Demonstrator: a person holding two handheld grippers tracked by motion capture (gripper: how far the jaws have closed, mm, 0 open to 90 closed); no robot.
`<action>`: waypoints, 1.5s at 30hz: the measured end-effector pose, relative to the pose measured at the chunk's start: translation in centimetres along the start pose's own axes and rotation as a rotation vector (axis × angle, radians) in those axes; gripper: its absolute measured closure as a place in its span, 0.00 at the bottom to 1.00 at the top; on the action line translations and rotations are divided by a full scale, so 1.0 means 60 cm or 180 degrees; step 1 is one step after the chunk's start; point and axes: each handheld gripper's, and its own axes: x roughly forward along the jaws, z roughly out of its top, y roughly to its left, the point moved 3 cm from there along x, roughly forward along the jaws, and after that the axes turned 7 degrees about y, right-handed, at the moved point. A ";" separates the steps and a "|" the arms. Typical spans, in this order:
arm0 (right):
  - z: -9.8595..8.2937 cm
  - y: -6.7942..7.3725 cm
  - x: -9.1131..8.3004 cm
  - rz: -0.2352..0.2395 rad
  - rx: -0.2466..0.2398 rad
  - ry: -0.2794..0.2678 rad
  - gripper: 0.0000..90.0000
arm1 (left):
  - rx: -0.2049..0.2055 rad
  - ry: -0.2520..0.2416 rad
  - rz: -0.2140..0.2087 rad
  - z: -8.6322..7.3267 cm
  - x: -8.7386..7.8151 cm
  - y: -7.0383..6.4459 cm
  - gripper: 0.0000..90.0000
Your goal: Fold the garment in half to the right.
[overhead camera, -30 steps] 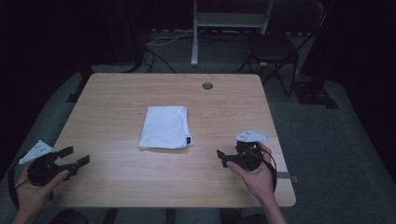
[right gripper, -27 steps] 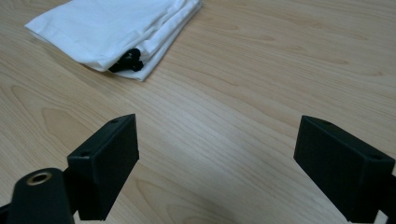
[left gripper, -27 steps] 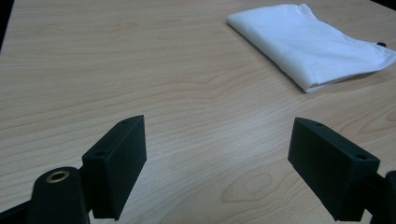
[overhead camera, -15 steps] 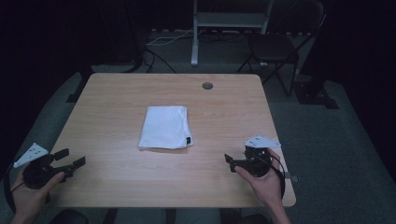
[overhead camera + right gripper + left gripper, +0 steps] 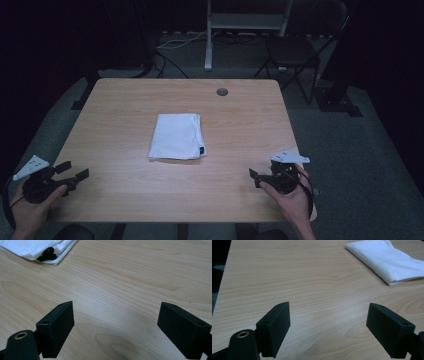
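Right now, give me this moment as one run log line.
left gripper open, empty | right gripper open, empty | folded white cloth mid-table, untouched | light wooden table

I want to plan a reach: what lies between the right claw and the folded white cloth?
Nothing. Between the right claw and the folded white cloth there is bare wooden table, as the high view and the right gripper view both show.
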 end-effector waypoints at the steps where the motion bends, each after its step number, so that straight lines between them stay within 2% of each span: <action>1: -0.001 -0.002 -0.001 -0.0009 0.0006 -0.0007 0.15 | 0.0002 0.0003 0.0005 0.000 0.000 0.002 0.21; 21: -0.022 -0.030 -0.003 -0.0117 0.0126 -0.0058 0.15 | -0.0130 0.0028 0.0107 -0.004 0.011 0.030 0.21; 45: -0.019 -0.039 0.006 -0.0189 0.0147 -0.0131 0.15 | -0.0187 0.0025 0.0125 0.008 0.034 0.040 0.21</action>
